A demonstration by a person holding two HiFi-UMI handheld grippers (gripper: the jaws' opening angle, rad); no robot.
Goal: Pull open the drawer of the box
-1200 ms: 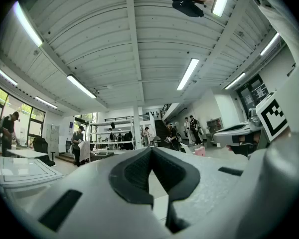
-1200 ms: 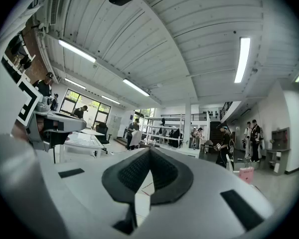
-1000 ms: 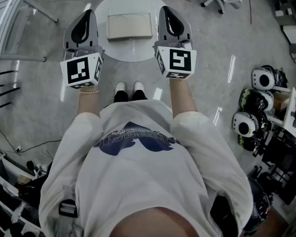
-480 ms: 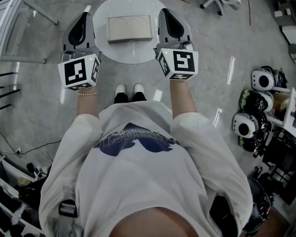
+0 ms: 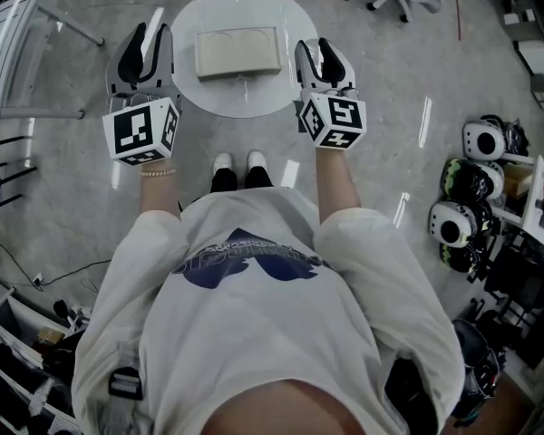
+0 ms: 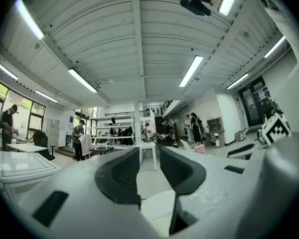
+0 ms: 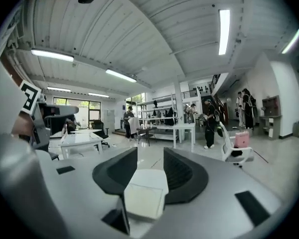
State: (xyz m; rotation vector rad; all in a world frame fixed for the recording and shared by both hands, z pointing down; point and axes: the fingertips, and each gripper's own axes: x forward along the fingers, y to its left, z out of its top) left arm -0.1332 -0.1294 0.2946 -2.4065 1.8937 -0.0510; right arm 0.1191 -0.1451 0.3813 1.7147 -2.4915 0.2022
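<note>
The left claw (image 5: 142,36) and right claw (image 5: 322,49) are both spreading open, empty, either side of the box (image 5: 238,52). The box lies on the round desk (image 5: 204,100).

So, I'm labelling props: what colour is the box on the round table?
The box is plain beige; the head view shows it best.

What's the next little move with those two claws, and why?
Probably lower the right gripper toward the near face of the box, where the drawer front likely is. Both it and the left gripper hang beside the round table, jaws opening with nothing gripped, and the box sits untouched.
</note>
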